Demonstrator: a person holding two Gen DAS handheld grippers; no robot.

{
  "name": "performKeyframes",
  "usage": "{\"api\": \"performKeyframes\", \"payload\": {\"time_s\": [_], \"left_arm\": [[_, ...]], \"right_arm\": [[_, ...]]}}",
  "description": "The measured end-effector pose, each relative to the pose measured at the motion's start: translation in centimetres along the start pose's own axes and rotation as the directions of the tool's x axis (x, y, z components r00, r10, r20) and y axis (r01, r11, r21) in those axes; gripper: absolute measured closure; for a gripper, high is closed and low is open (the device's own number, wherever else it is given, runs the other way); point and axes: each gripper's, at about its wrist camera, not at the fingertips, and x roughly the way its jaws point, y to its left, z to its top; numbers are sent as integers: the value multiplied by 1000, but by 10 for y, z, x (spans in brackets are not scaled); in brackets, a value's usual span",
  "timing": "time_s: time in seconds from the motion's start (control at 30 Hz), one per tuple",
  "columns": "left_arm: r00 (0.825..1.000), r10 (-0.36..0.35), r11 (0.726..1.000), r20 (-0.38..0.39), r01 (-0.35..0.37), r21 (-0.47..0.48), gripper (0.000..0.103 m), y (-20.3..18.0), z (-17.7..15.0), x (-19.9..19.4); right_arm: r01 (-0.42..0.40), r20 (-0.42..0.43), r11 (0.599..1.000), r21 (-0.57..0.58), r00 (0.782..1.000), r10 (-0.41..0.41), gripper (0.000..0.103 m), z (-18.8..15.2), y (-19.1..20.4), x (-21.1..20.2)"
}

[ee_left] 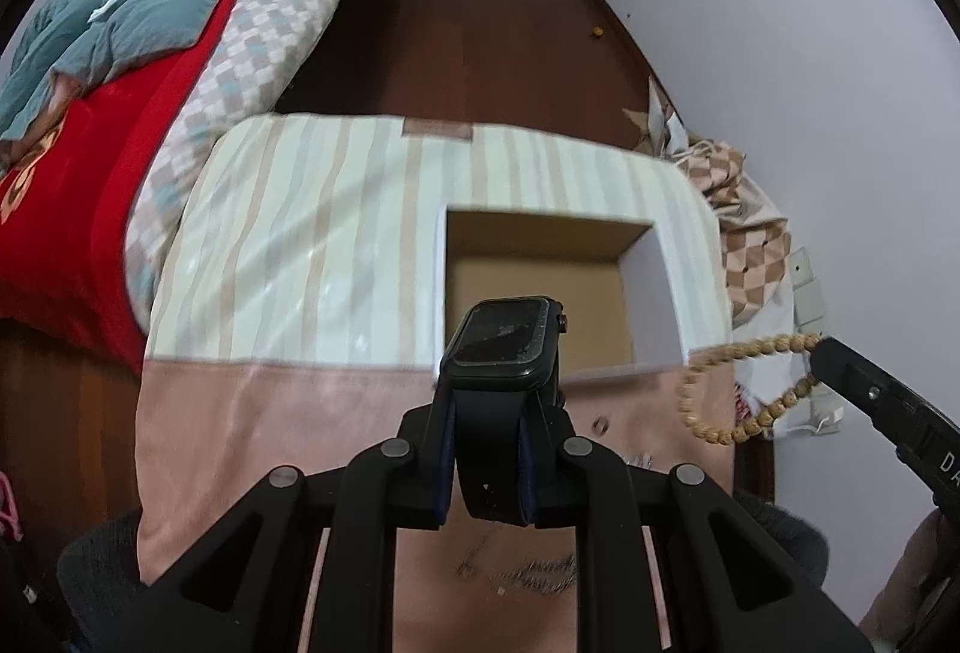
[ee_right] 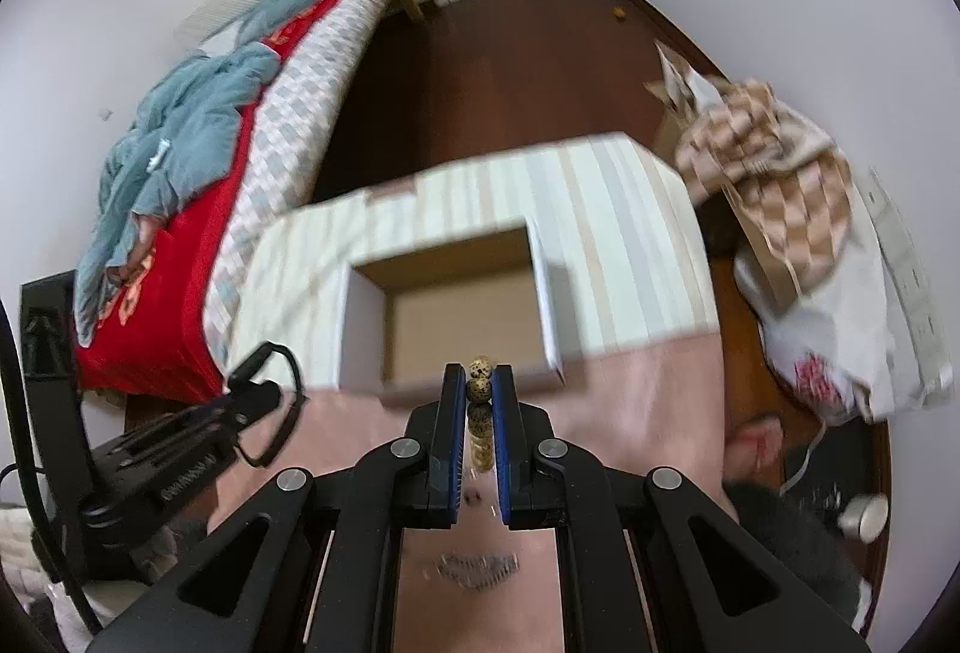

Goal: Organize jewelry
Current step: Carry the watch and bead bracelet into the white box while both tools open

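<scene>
Black all over, the left gripper points forward and a little down at the table, and its two fingers are squeezed tight on the strap of a dark watch. The watch face stands up past the fingertips, right in front of the open box. The box sits on a striped cloth on the table, and its brown inside shows. The right gripper points the same way, toward the near edge of the box. Its fingers are pinched shut on a string of round tan beads. In the left view the beads hang in a loop from that gripper's tip, off to the right of the box. A silver chain lies on the pink cloth below both grippers.
</scene>
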Motion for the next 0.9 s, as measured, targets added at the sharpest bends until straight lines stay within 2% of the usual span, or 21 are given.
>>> {"api": "performKeyframes", "payload": {"time_s": [0.17,0.33,0.5,0.63,0.67,0.7,0.73,0.77,0.83,0.9], "left_arm": [[999,-14,1000,-33,15,19,89,-8,34,26],[994,-37,999,-105,41,28,89,-8,56,64],[974,-66,997,-216,73,22,87,-5,71,102],[969,-75,997,-237,75,-8,86,0,73,109],[970,-74,997,-230,74,-11,80,1,74,108],[972,-69,998,-223,68,-10,64,2,74,106],[976,-67,998,-209,66,-11,42,3,74,103],[979,-64,998,-193,63,-14,33,3,74,99],[984,-46,999,-172,45,-12,30,5,74,91],[988,-25,1000,-150,24,-8,29,6,73,82]], "right_arm": [[3,-19,999,-53,1000,-4,94,35,10,32],[14,-100,997,-77,995,-22,94,58,13,89],[0,-161,996,-86,987,-14,94,66,14,126],[-48,-232,995,-90,972,26,93,67,17,147],[-56,-256,995,-86,966,32,93,66,17,152],[-55,-271,995,-81,962,31,93,65,16,155],[-50,-288,996,-78,957,26,89,64,14,158],[-48,-289,996,-77,957,24,85,63,13,157],[-35,-277,996,-77,961,13,60,61,10,152],[-27,-263,996,-86,965,4,51,61,7,143]]}}
